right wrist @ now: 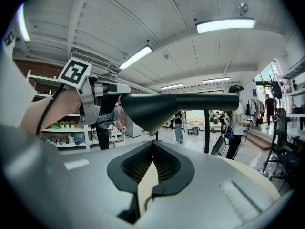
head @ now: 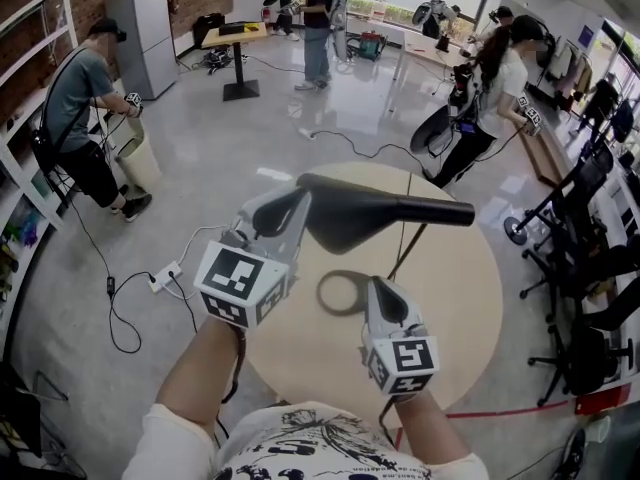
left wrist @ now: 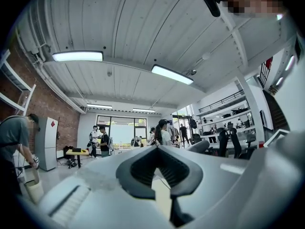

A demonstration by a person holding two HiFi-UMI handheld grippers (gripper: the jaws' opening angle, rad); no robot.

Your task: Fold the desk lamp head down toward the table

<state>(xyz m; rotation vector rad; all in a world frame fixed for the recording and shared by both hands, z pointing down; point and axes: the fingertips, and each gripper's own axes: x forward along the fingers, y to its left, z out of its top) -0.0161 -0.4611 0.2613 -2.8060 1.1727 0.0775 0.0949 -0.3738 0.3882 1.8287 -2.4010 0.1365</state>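
White-bodied, the left gripper (head: 290,208) is raised over the left part of the round table (head: 460,308), near its near edge. In its own view the jaw tips meet with nothing between them, and only a sliver of tabletop shows lower down. Its tips lie at the left end of the black desk lamp head (head: 370,213); I cannot tell whether they touch it. The head lies level above the middle of the table, reaching toward the right edge. Below it, the lamp's ring base (head: 322,293) rests on the worktop. The right gripper (head: 378,286) sits just beside the ring, with its tips together too and nothing held. The thin stem (head: 405,253) rises just beyond it.
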